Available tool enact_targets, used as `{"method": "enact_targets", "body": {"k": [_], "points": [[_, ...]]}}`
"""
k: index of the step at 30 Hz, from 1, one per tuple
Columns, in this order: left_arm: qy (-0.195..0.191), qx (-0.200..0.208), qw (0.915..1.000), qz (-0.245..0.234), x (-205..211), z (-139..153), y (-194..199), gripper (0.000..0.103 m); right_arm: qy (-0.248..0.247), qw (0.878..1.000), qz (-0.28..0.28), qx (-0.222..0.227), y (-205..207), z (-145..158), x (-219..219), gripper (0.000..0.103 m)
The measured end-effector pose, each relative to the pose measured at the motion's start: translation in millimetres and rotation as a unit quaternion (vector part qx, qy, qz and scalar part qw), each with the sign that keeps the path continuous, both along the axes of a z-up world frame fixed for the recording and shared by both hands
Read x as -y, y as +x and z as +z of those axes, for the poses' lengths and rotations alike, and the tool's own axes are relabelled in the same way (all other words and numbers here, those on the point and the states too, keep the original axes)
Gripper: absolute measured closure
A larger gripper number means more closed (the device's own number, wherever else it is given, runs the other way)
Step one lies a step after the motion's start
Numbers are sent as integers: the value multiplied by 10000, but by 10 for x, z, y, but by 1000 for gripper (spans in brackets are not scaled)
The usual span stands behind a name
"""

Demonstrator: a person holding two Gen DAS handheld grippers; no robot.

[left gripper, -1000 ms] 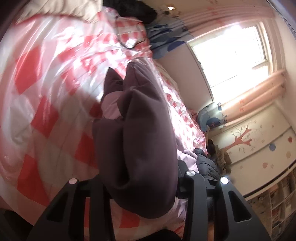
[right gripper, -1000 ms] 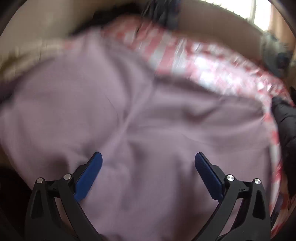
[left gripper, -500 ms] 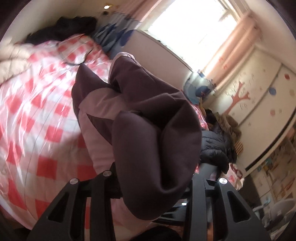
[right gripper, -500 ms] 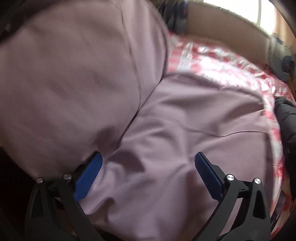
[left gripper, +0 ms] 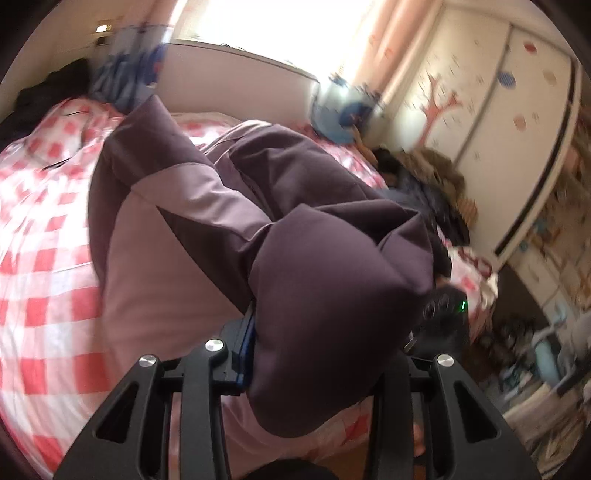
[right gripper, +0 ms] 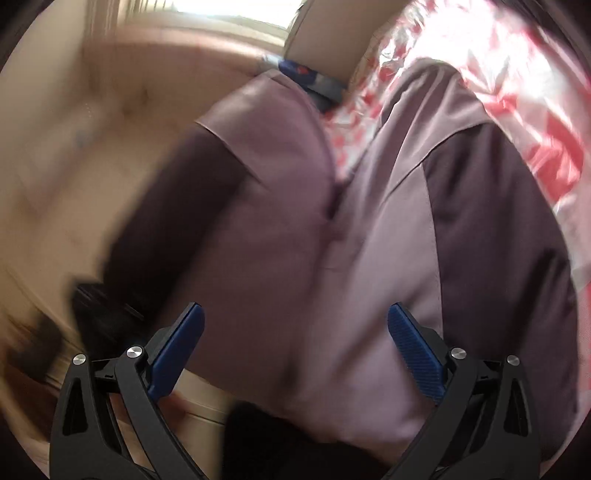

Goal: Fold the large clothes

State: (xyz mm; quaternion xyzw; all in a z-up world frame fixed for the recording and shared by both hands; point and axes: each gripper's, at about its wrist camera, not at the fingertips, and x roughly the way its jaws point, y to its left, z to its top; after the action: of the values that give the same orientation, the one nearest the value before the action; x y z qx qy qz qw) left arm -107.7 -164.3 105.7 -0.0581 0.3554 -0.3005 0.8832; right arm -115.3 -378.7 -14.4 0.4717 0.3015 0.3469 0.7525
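Bright window (left gripper: 258, 26) at far wall, pink curtain (left gripper: 391, 40) beside it. White wardrobe (left gripper: 491, 96) bears tree decal (left gripper: 439, 107) and dots. Bed (left gripper: 40, 229) under red-checked cover. Cluttered shelves (left gripper: 554, 236) at right.

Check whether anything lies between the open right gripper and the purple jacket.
Nothing visible does. The right gripper stands open right in front of the purple jacket, bare cloth between its fingers. The left gripper already pinches a bunched fold.
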Motion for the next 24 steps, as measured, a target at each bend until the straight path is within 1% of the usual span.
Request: {"method": "enact_targets", "body": {"k": [1,3,6,7,8,9,10,12,14,16,17,18,19,20,22,23,24], "points": [[89,-3,9999,-91,127,-46,2,66,431,9991,-13,-16,-23,-35,84,7],[289,48,9993,-250,346,-122,-29,66,930,9956,-50,-114,3,-102,258,7],[536,132,9975,-450,609,-210,-90,66,1187,9927,-29,-216,70,-150,451,7],[647,187,9963,-533,704,-241,-133,66,1191,9926,-25,-256,139,-166,503,7],[745,234,9952,-591,774,-260,-162,66,1134,9931,-18,-286,146,-154,556,7],[975,318,9921,-722,892,-315,-217,66,996,9945,-17,-334,187,-137,582,7],[1122,375,9898,-797,955,-343,-238,66,876,9954,-15,-380,240,-119,649,7],[1445,498,9834,-974,1099,-443,-298,65,373,9977,-131,-556,293,-3,760,7],[1694,568,9773,-1135,1215,-551,-326,65,-589,9958,-389,-589,417,300,866,7],[1897,653,9717,-1246,1332,-633,-336,62,-1455,9864,-606,-461,548,683,915,7],[2000,701,9688,-1285,1390,-663,-334,61,-1746,9820,-608,-378,620,832,877,7],[2065,742,9668,-1310,1435,-680,-335,60,-2129,9757,-462,-233,744,1039,754,7],[2135,788,9645,-1341,1490,-702,-345,60,-2510,9676,-255,-107,874,1211,587,7],[2245,860,9608,-1380,1550,-729,-368,58,-2860,9582,-31,-18,999,1315,409,7],[2408,1001,9549,-1419,1602,-752,-433,55,-3476,9364,474,-31,1221,1350,26,7],[2449,1052,9531,-1432,1616,-748,-463,51,-3839,9212,625,-143,1307,1306,-135,7],[2461,1116,9515,-1468,1592,-740,-515,47,-4479,8909,588,-468,1438,1164,-279,7]]}}
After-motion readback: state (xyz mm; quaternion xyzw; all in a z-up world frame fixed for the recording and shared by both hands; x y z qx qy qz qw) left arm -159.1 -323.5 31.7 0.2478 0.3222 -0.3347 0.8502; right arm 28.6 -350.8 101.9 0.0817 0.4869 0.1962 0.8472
